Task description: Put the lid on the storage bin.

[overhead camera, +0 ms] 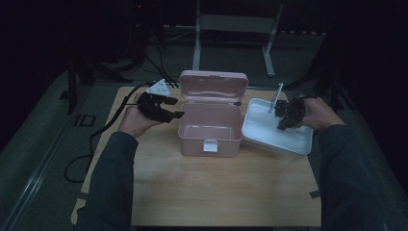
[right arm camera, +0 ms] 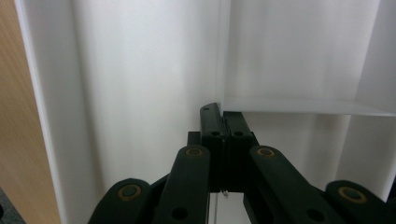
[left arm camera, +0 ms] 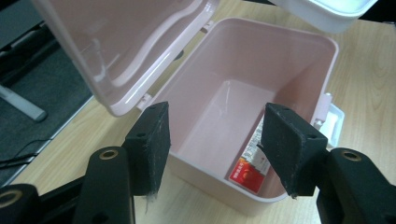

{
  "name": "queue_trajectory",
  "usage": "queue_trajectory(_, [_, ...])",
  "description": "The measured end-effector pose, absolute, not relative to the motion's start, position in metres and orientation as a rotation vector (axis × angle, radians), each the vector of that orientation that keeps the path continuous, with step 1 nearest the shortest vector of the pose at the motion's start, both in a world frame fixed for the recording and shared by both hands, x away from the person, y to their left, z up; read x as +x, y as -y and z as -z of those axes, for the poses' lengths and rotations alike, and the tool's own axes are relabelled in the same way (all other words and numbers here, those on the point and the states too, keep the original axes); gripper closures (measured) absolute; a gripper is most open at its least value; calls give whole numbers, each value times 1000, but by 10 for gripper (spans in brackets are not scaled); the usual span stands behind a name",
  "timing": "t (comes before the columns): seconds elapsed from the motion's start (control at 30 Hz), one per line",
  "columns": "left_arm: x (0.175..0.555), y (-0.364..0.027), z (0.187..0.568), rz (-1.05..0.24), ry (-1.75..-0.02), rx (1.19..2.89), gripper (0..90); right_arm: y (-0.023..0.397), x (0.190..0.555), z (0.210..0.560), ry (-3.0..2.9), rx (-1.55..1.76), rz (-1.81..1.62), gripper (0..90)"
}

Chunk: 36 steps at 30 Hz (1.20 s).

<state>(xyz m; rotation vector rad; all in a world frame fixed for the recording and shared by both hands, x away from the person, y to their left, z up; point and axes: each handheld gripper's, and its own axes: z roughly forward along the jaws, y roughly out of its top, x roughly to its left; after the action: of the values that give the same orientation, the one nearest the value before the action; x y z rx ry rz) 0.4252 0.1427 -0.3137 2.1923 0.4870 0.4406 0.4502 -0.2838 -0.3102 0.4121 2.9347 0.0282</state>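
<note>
**Pink box open, white tray and its divider beside it**

We see a pink plastic box point(overhead camera: 210, 129) standing upright at the middle of the desk, its hinged lid point(overhead camera: 213, 86) swung up and back, its white latch point(overhead camera: 209, 146) on the front wall. Inside, against the box's wall, lies a small red-and-white packet point(left arm camera: 252, 169). Just right of the box sits a white rectangular tray point(overhead camera: 276, 126), turned at an angle to it. Above the tray's far end a thin white divider sheet point(overhead camera: 278, 96) stands nearly upright, pinched at its lower edge.
</note>
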Motion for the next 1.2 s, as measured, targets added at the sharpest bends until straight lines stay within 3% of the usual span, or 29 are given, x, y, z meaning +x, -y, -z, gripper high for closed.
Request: queue_trajectory(1.2, [424, -158, 313, -457, -523, 2183, 414, 193, 458, 293, -2943, 192, -42, 896])
